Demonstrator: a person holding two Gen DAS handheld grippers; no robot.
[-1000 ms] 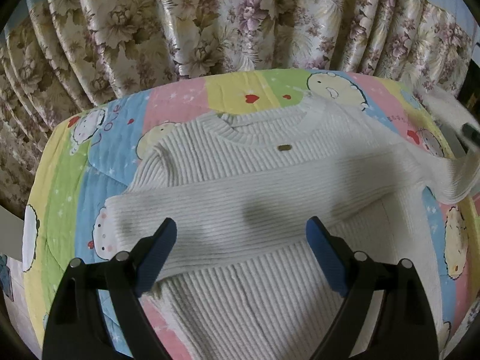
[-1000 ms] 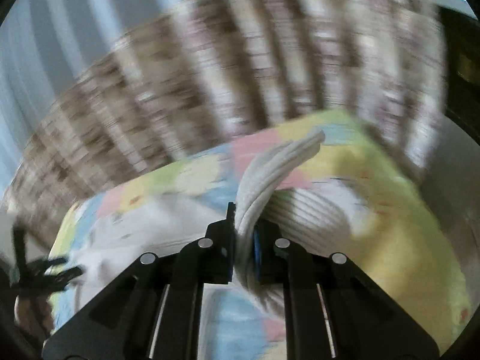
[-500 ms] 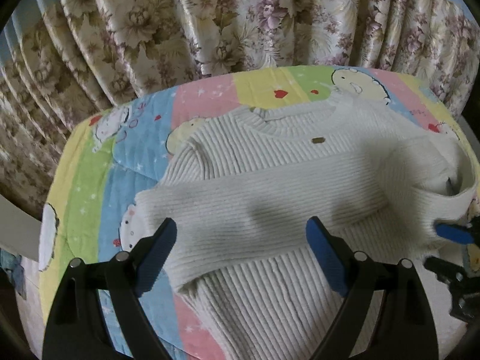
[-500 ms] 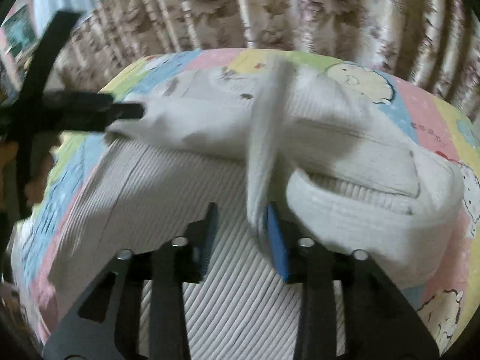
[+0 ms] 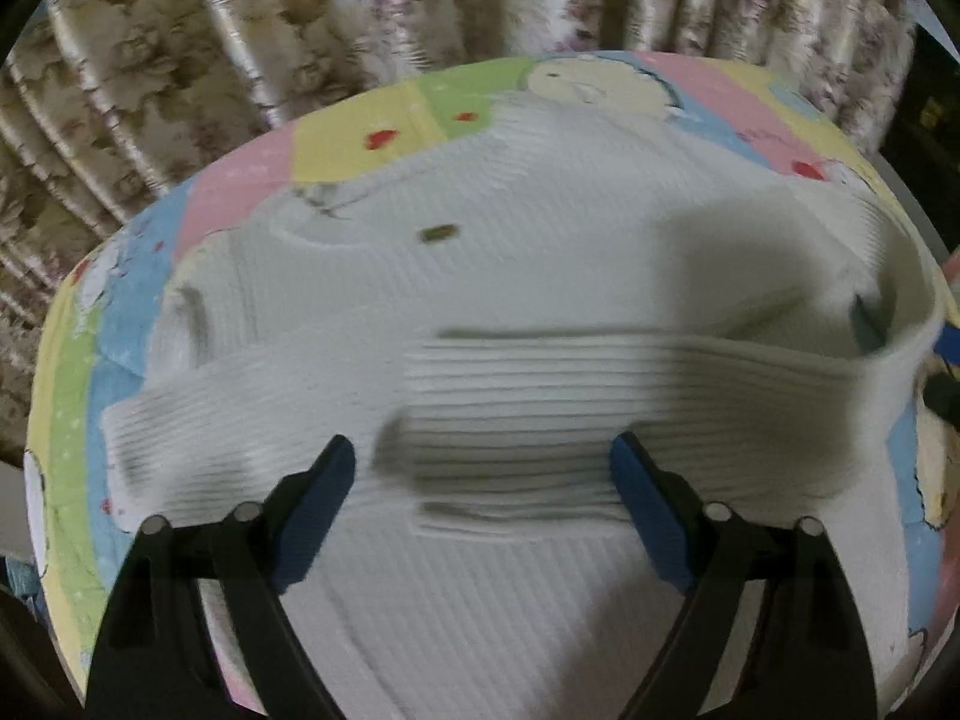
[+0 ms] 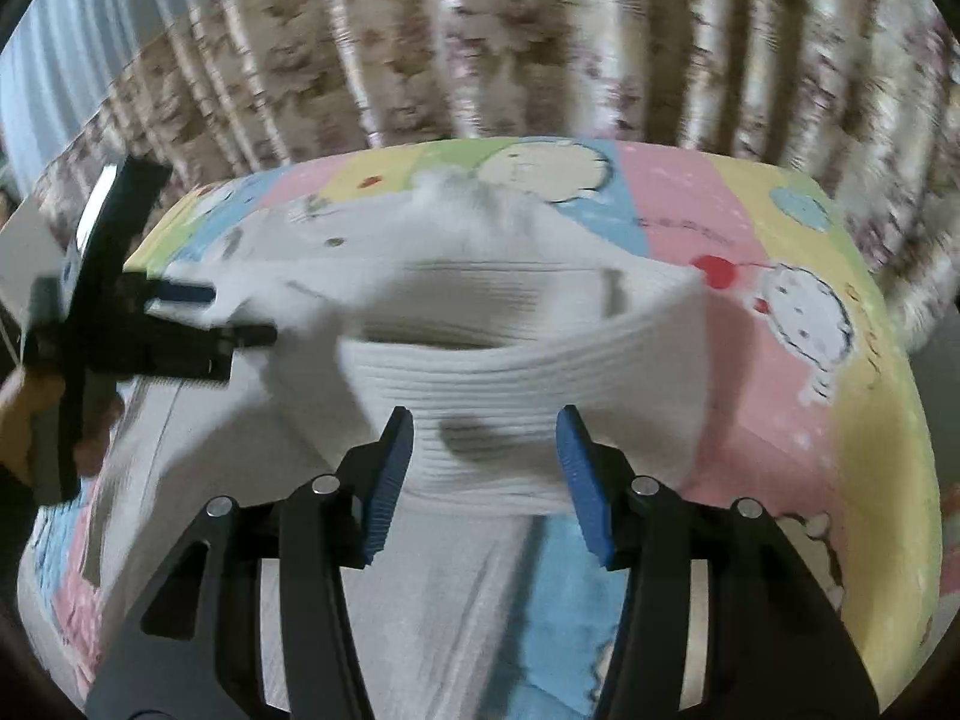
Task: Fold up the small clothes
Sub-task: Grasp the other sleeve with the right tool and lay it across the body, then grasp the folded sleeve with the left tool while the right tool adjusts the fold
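Sleeve (image 6: 510, 384) released: right gripper (image 6: 485, 468) jaws have just been opening, pads clear, folded cuff lying loose between them. Left gripper (image 5: 483, 501) jaws narrowing but still wide over sweater (image 5: 480, 276), nothing pinched. Both sleeves appear folded across; body fold probably next.

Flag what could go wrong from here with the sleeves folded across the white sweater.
The right sleeve stands in a raised loop, not flat; the right tool, jaws just opened and gripping nothing, hangs over it, so the loop may slump out of place. The left tool, jaws just closing with folded knit below but not pinched, could catch several layers and drag the sweater askew.
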